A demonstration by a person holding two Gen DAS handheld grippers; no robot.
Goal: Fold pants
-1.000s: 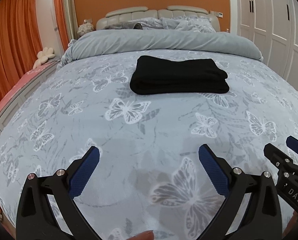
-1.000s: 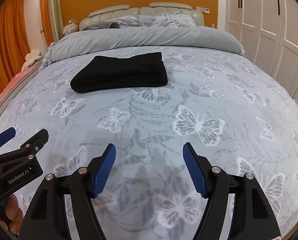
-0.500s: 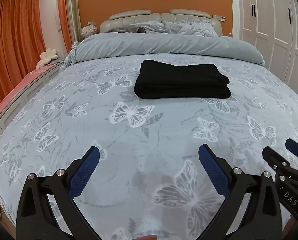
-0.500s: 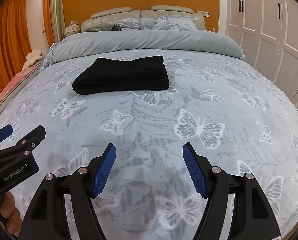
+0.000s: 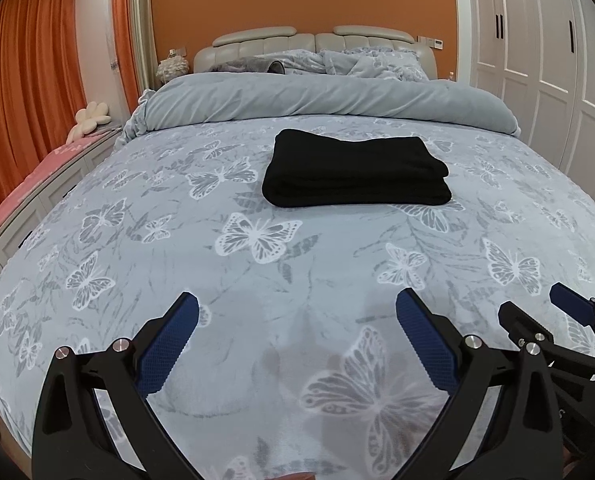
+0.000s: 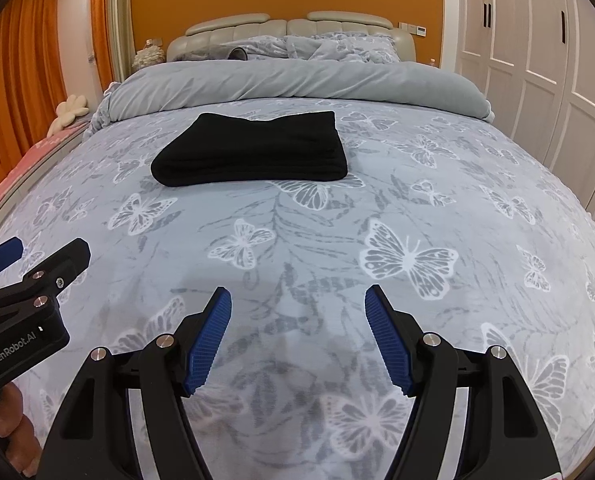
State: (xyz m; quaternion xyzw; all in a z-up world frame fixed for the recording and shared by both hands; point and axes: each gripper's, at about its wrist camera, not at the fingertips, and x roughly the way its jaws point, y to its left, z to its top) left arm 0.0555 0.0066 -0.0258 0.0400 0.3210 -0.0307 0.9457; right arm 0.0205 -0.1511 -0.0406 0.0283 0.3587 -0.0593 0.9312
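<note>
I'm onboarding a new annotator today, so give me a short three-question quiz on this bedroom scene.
1. True or false: the black folded pants lie on the butterfly-print bedspread, touched by neither claw.
2. Multiple choice: the left claw is A) shut on the pants, B) open and empty, C) out of view.
3. Fill in: in the right wrist view, the right claw is open, and the other claw shows at the ____ edge.

Key: 1 true; 2 B; 3 left.
</note>
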